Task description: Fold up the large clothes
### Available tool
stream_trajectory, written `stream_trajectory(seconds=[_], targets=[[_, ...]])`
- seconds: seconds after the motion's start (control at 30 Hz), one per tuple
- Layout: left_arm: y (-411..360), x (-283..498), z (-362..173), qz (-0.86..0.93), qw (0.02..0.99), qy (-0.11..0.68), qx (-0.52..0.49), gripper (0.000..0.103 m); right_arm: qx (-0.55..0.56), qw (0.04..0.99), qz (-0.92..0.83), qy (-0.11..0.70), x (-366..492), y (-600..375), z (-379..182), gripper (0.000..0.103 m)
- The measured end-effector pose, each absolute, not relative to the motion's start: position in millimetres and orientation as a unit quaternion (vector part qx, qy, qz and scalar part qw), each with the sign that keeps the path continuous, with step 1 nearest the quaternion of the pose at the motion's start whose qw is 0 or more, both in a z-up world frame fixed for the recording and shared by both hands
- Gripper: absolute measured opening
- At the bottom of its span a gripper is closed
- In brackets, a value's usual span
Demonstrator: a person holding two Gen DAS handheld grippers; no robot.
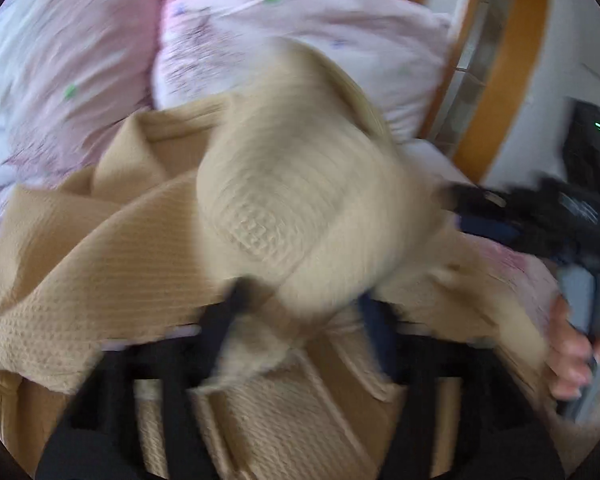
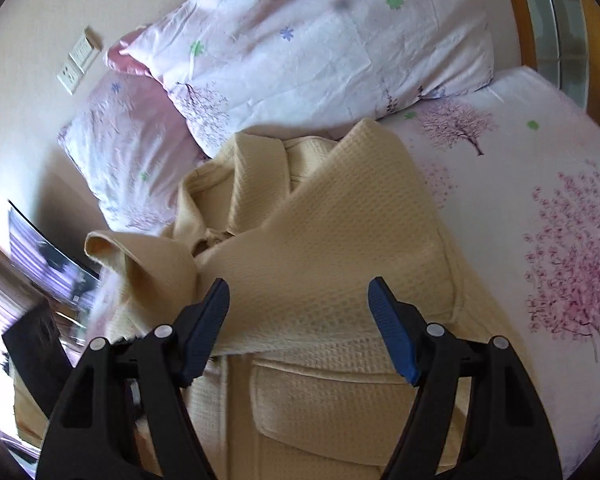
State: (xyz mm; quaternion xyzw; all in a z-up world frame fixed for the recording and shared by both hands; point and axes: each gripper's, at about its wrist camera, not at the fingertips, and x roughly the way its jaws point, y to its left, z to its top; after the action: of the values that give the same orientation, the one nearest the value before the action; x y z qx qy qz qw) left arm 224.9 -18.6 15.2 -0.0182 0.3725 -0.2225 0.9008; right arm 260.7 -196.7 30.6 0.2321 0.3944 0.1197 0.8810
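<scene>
Beige waffle robe (image 2: 312,248) is lying on the flowered bed sheet (image 2: 540,184), just below the two pillows (image 2: 320,52). One sleeve is lying folded across the chest in the right wrist view; the other sleeve (image 1: 300,200) is showing as a blurred bulge over the body in the left wrist view. Right gripper (image 2: 300,312) is hovering over the robe with jaws spread, gripping nothing. Left gripper (image 1: 304,320) is blurred; jaws look parted with loose cloth between them, not pinched. Judging progress: sleeves about in, lower body still unfolded, pocket (image 2: 328,400) showing flat, so roughly halfway.
</scene>
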Motion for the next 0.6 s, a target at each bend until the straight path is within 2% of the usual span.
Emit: stream_trajectory(seconds=[0.03, 0.1, 0.27, 0.4, 0.47, 0.53, 0.57, 0.6], targets=[[-19.3, 214.8, 20.5, -0.235, 0.901, 0.364, -0.010, 0.076, 0.240, 0.877, 0.129, 0.395, 260.8, -196.6, 31.9, 0.072], [-20.9, 197.9, 32.6, -0.256, 0.901, 0.351, 0.014, 0.089, 0.265, 0.863, 0.157, 0.400, 262.9, -196.4, 32.5, 0.072], [38.9, 176.6, 44.6, -0.232, 0.918, 0.320, 0.030, 0.092, 0.288, 0.825, 0.201, 0.443, 271.5, -182.7, 22.1, 0.073], [101.4, 188.6, 42.3, -0.136, 0.931, 0.338, 0.019, 0.092, 0.289, 0.804, 0.225, 0.468, 275.4, -167.1, 10.6, 0.073], [128.8, 197.9, 34.1, -0.096, 0.928, 0.361, 0.003, 0.092, 0.273, 0.806, 0.225, 0.475, 278.0, -159.0, 7.0, 0.079], [147.3, 206.8, 25.3, -0.072, 0.923, 0.378, -0.016, 0.092, 0.255, 0.811, 0.210, 0.484, 284.6, -151.7, 1.1, 0.080], [155.3, 210.1, 20.9, -0.060, 0.920, 0.387, -0.026, 0.092, 0.253, 0.809, 0.207, 0.488, 287.0, -149.0, -3.6, 0.080], [165.5, 213.5, 16.1, -0.050, 0.916, 0.397, -0.041, 0.092, 0.254, 0.809, 0.207, 0.489, 289.7, -145.5, -7.2, 0.070]])
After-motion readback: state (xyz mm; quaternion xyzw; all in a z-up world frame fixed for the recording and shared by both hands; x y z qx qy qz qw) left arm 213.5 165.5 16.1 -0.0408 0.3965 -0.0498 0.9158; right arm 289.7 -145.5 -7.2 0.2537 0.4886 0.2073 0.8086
